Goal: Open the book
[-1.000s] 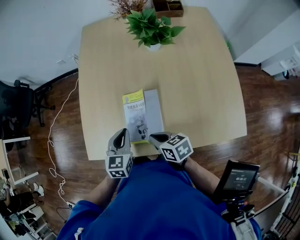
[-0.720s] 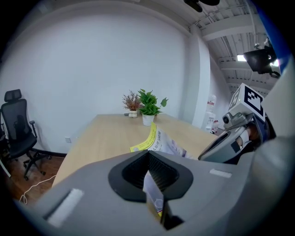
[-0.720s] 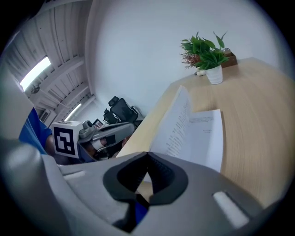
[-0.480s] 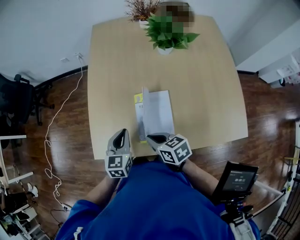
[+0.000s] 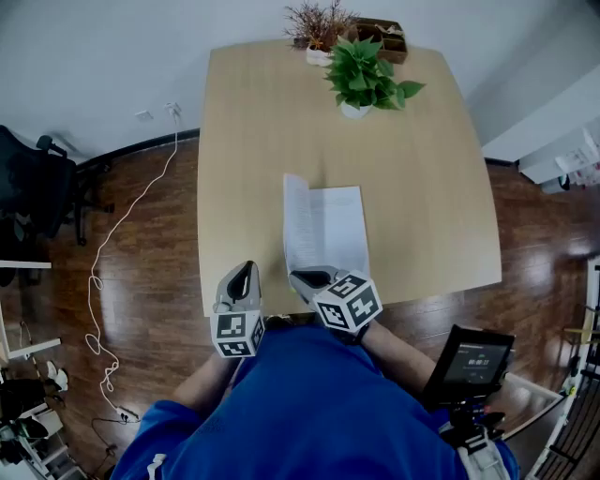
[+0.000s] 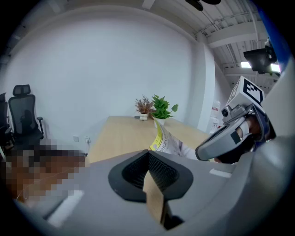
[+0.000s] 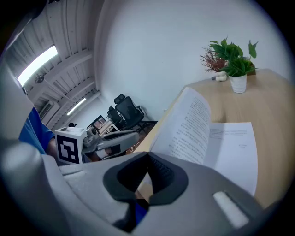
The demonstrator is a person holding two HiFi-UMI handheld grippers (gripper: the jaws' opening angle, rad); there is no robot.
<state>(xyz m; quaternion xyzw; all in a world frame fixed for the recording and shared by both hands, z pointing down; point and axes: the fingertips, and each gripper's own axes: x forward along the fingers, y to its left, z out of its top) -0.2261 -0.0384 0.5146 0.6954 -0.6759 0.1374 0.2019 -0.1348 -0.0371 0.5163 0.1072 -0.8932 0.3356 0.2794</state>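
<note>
The book (image 5: 333,230) lies on the table (image 5: 422,141), near the front edge and about midway along it. It is part open. Its right side lies flat and shows a white page with little print. A leaf of printed pages (image 5: 292,220) stands up steeply along the left side; in the left gripper view its outer face shows a yellow cover.

The right gripper (image 5: 314,278) sits at the near edge of the book, at the foot of the raised leaf. In the right gripper view its jaws are drawn close together and the leaf runs down into them, so they appear to grip its near edge. Through the slit below them show the table edge and a bit of blue shirt (image 5: 309,403).

The left gripper (image 5: 241,274) hovers just left of the book at the table's front edge, apart from it. Its jaws are pressed together with only a thin slit, and nothing from the table is held in them.

At the far end of the table stand a green plant (image 5: 366,75) in a white pot, a small pot of dried sprigs (image 5: 317,28) and a brown box (image 5: 384,37). A black chair (image 5: 37,187) and a white cable (image 5: 112,253) are on the wooden floor to the left. A small screen (image 5: 478,352) is at the person's right.
</note>
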